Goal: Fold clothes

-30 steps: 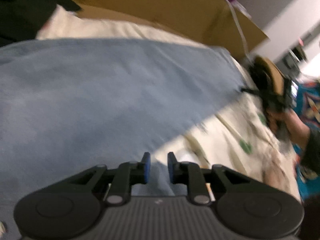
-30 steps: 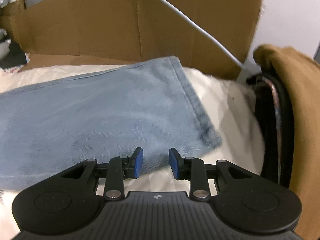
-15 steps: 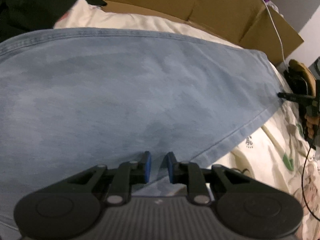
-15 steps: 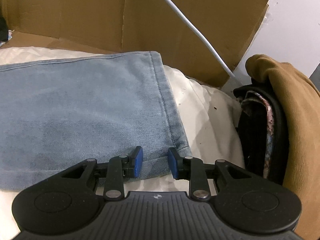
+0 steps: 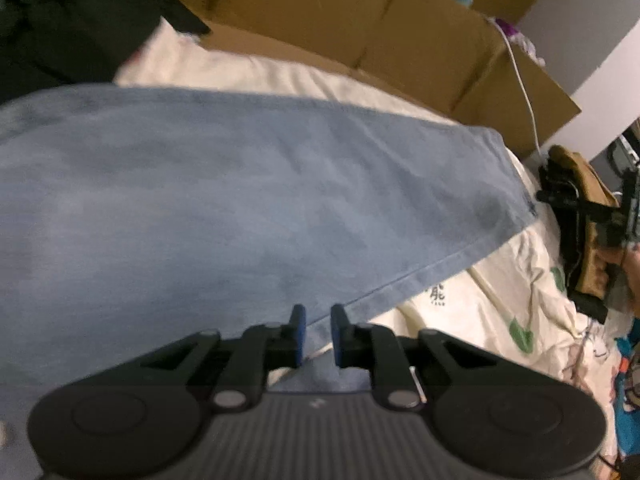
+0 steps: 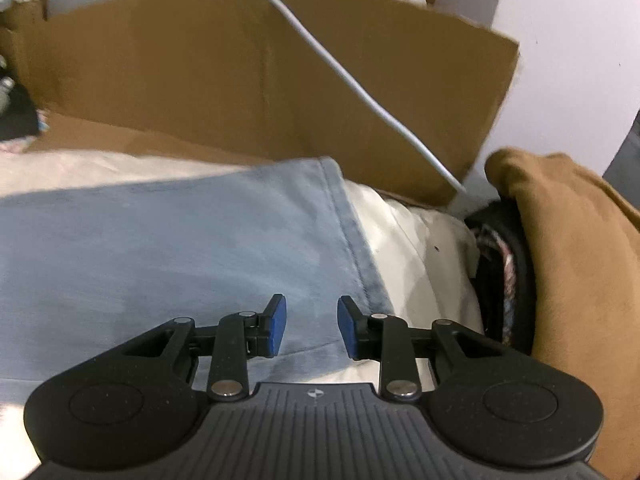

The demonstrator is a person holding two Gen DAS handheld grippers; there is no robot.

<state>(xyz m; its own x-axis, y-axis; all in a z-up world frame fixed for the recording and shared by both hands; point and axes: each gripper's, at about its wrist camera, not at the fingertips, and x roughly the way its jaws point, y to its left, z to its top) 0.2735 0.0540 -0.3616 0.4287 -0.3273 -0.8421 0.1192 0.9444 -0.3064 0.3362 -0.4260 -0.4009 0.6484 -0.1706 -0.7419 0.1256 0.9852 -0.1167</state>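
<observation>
Both over the jeans (image 5: 248, 208) on the bed (image 5: 500, 304), left gripper (image 5: 318, 334) narrowly parted, right gripper (image 6: 308, 330) wider, neither gripping; next, pinch the hem.

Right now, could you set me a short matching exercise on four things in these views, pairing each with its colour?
Things:
1. jeans
2. cardboard
3. cable
4. finger pads

Colours:
A. white
B. dark blue
C. light blue
D. brown

Pairs: 1-C, 2-D, 3-A, 4-B
</observation>
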